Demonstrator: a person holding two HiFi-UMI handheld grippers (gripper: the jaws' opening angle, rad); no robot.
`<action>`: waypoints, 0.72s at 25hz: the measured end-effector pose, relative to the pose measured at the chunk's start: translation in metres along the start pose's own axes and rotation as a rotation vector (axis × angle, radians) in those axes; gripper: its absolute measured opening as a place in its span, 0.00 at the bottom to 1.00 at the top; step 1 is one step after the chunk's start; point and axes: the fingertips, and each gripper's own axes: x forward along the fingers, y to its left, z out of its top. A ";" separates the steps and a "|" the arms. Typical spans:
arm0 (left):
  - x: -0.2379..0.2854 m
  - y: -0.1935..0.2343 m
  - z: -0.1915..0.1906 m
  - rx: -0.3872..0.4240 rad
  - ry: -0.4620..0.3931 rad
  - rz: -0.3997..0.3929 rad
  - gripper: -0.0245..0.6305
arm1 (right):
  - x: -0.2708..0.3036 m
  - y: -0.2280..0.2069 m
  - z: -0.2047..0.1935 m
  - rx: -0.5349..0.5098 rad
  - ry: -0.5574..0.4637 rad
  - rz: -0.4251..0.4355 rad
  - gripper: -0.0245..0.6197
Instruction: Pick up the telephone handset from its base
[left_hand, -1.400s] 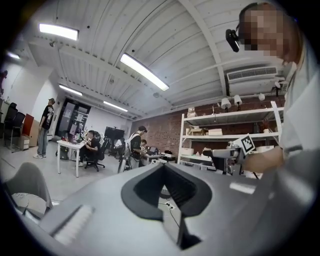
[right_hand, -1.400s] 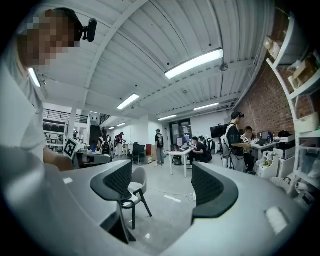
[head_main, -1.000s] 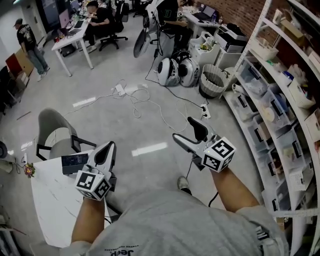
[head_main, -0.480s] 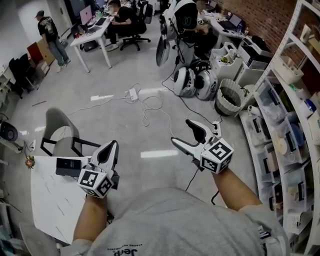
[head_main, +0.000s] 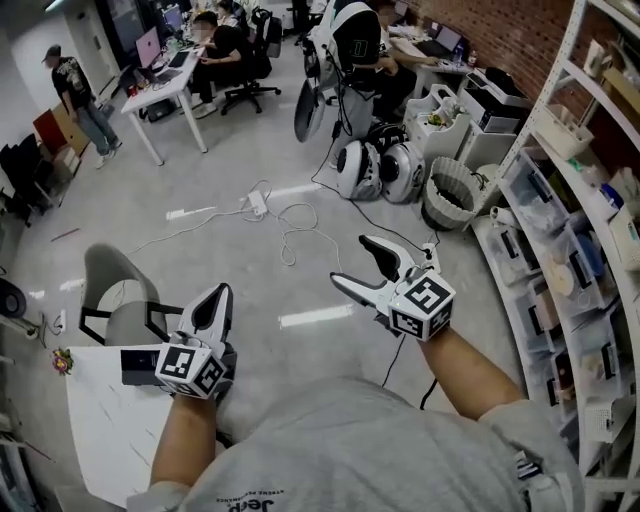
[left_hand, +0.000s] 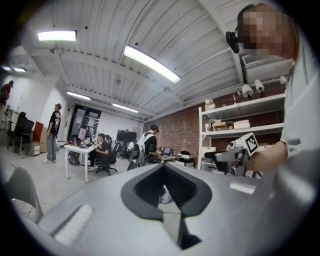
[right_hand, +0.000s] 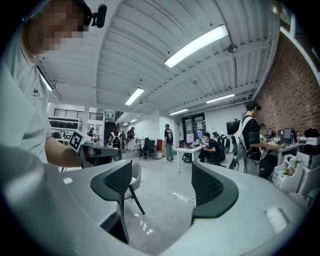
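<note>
Though it is too small to show a handset, a dark device (head_main: 138, 365) lies flat at the far edge of the white table (head_main: 110, 425), low on the left, and is the only thing here that could be the phone. Just right of it in the head view is the left gripper (head_main: 214, 305), pointing away from the person; its fingers are together at the tips, with nothing between them (left_hand: 164, 172). The right gripper (head_main: 352, 262) is well apart to the right, over bare floor, with its fingers spread wide and empty (right_hand: 162, 185).

The tabletop is bare apart from the device. A small, bright object (head_main: 62, 360) sits at the table's left edge. A grey chair (head_main: 112, 290) stands just beyond the table.

The floor (head_main: 230, 170) is smooth, pale grey and glossy, with light strips mirrored in it. White cables (head_main: 290, 225) and a power strip (head_main: 255, 203) trail across it farther off. Beyond these lie two round white helmets (head_main: 380, 170), and beside them stands a basket (head_main: 448, 195). White shelves (head_main: 580, 240) stocked with boxes and bins run down the right side, and a brick wall (head_main: 500, 30) rises behind them. Far left, people sit at a white desk (head_main: 165, 85) and one person stands (head_main: 80, 90). The gripper views show a ribbed white ceiling (right_hand: 165, 45) with long strip lights.
</note>
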 end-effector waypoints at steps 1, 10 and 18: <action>-0.003 0.007 0.001 0.002 -0.007 0.015 0.11 | 0.007 0.003 0.001 -0.005 0.007 0.010 0.58; -0.101 0.078 -0.009 -0.008 -0.038 0.291 0.11 | 0.108 0.080 -0.007 -0.071 0.067 0.255 0.58; -0.250 0.132 -0.030 -0.035 -0.051 0.610 0.11 | 0.203 0.223 -0.037 -0.152 0.149 0.562 0.58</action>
